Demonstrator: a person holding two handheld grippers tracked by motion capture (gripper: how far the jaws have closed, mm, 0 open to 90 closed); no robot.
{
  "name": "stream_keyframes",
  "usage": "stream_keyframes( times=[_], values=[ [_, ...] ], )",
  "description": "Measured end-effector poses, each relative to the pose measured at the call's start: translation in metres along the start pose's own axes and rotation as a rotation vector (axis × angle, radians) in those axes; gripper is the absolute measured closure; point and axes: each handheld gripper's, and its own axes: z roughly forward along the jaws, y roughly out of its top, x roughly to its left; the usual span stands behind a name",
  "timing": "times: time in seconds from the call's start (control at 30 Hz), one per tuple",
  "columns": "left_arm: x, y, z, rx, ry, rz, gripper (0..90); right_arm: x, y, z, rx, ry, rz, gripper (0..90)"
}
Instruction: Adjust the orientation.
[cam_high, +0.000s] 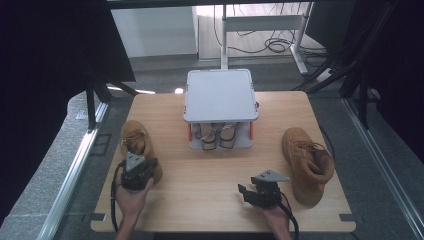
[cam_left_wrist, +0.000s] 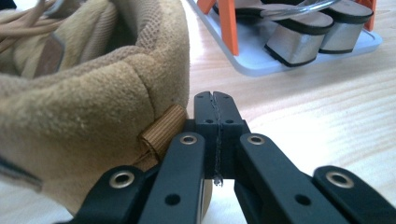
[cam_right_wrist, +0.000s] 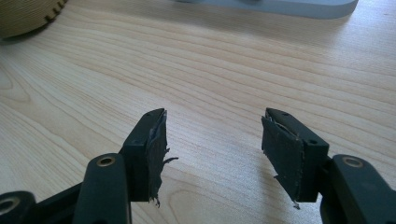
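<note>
A tan suede boot (cam_high: 134, 142) stands at the table's left, and its mate (cam_high: 306, 162) stands at the right. My left gripper (cam_high: 142, 167) is shut just behind the left boot's heel (cam_left_wrist: 93, 121). Its jaws meet with nothing between them, right next to the ribbed pull tab (cam_left_wrist: 163, 131). My right gripper (cam_high: 246, 192) rests low over bare wood near the front edge, left of the right boot. Its jaws (cam_right_wrist: 212, 128) stand open and hold nothing.
A grey two-level shoe rack (cam_high: 221, 95) with orange posts stands at the middle back of the wooden table (cam_high: 210, 165). Heeled sandals (cam_left_wrist: 299, 32) sit on its lower shelf. Part of a boot sole (cam_right_wrist: 23, 18) lies at the far left of the right gripper view.
</note>
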Motion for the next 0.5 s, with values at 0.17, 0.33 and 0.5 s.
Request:
stream_keyframes(
  times=[0.17,0.33,0.5],
  values=[
    [0.008,-0.009,-0.012,-0.014,-0.001,-0.013,90.0,0.001,0.0,0.001,0.002,-0.001,-0.004,40.5],
    [0.016,-0.015,-0.022,-0.006,0.005,-0.011,90.0,0.0,-0.001,0.002,0.003,-0.006,-0.003,40.3],
    [0.024,-0.019,-0.032,0.012,0.031,0.012,90.0,-0.001,-0.001,0.001,0.001,-0.008,0.001,40.3]
  ],
)
